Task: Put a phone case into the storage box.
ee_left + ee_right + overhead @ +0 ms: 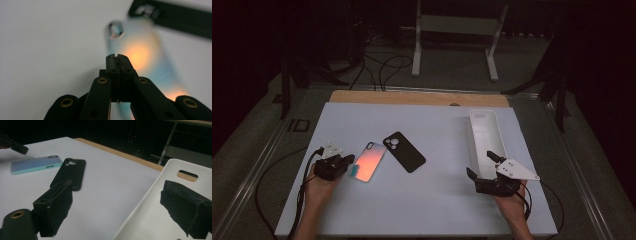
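Note:
An iridescent phone case (pixel 368 161) lies left of centre on the white table, also in the left gripper view (pixel 147 57) and the right gripper view (pixel 35 164). My left gripper (pixel 346 161) sits at the case's near left edge. Its jaws (pixel 117 57) are pressed together on the case's long rim, one jaw over the table and one over the case. A black phone case (pixel 404 151) lies just right of it, back up (pixel 69 173). My right gripper (pixel 482 165) stands open at the near end of the white tray (pixel 497 131), one pad (pixel 186 207) inside it, nothing held.
The long white tray (pixel 155 195) runs front to back on the table's right side. A wooden strip (pixel 417 97) borders the far table edge. Cables trail from both grippers off the near edge. A white stand (pixel 457 25) is on the floor beyond.

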